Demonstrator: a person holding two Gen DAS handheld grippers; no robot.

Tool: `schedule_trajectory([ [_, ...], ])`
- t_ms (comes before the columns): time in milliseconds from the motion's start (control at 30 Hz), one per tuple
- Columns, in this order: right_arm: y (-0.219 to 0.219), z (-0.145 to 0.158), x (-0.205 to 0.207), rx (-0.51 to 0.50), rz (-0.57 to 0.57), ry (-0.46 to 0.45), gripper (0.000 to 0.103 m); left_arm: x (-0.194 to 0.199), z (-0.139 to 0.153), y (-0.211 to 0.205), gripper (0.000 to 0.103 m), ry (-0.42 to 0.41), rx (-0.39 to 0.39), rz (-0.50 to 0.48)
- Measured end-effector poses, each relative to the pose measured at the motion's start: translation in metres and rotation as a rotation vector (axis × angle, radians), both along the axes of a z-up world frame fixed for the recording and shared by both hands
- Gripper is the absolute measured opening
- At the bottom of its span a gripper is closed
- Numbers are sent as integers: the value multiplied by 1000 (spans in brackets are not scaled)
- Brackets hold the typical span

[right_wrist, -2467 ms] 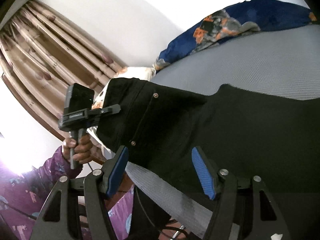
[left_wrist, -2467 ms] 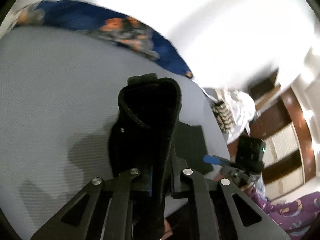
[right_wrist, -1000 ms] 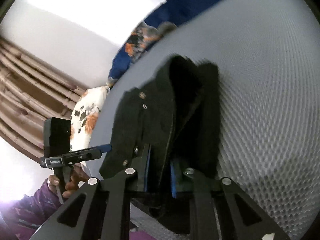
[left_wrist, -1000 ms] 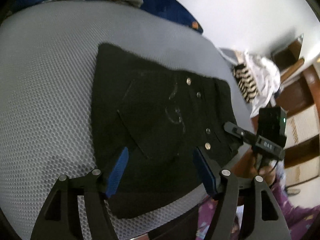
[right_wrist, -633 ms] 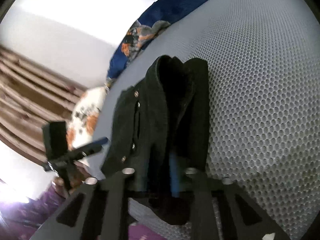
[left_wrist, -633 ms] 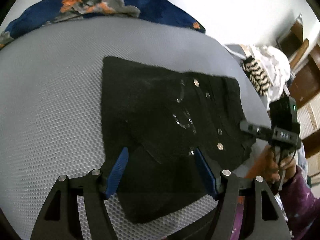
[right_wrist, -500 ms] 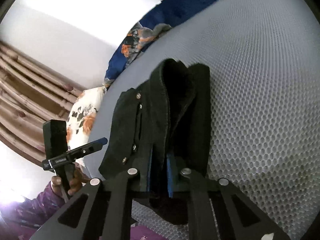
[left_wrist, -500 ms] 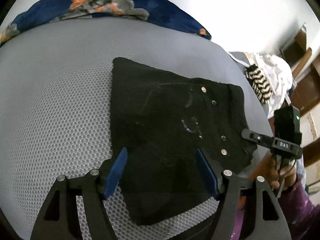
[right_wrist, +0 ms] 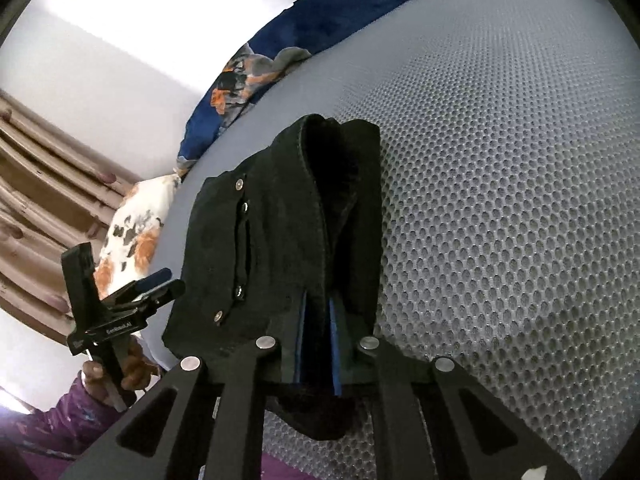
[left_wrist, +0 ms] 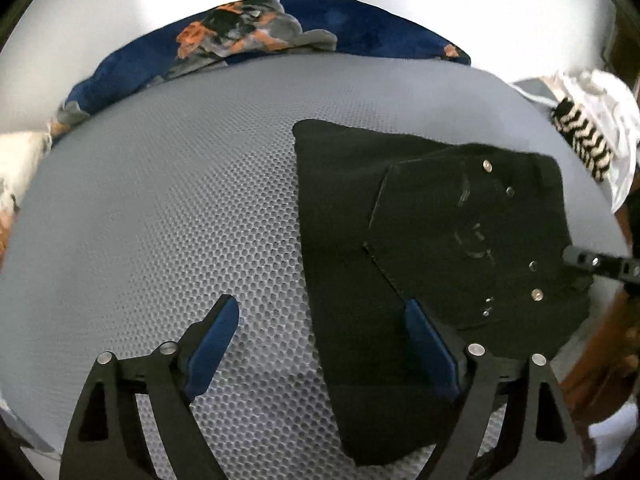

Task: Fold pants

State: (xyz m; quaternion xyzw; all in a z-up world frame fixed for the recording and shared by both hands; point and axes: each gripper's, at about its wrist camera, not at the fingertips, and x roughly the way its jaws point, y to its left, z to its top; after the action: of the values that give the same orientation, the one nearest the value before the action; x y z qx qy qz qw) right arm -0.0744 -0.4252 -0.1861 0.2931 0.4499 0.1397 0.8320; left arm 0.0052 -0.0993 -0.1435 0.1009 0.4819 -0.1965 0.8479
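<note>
Black pants [left_wrist: 432, 248] with silver rivets lie folded on a grey mesh bed surface [left_wrist: 168, 216], at the right in the left wrist view. My left gripper [left_wrist: 320, 340] is open and empty, above the pants' left edge; its right finger is over the cloth. In the right wrist view the pants [right_wrist: 280, 232] rise in a fold. My right gripper [right_wrist: 318, 344] is shut on the pants' near edge, lifting it a little. The left gripper also shows there at the left [right_wrist: 160, 284], held by a hand.
A blue floral blanket [left_wrist: 256, 36] lies along the far edge of the bed. White and striped clothes [left_wrist: 592, 132] sit off the bed's right side. A floral pillow [right_wrist: 128, 232] and brown curtains [right_wrist: 36, 200] are by the bed's far left corner.
My left gripper let go of the pants, opened, and has swung left, so the pants now sit at its right. My right gripper closed on the pants' edge and still holds it.
</note>
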Motion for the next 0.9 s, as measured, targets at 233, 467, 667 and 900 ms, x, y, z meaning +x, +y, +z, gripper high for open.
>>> schedule_trajectory([
  [233,20,33,-3,-179,-62,-43,18,-3,0,-9,86,-39,62,7],
  [467,43,79,-19,-367,-106,-160,34,-4,6,-14,86,-85,87,10],
  [667,58,91,-27,-396,-92,-187,40,-6,9,-17,86,-108,93,5],
  [900,68,93,-31,-385,-120,-190,49,-9,11,-19,86,-135,91,18],
])
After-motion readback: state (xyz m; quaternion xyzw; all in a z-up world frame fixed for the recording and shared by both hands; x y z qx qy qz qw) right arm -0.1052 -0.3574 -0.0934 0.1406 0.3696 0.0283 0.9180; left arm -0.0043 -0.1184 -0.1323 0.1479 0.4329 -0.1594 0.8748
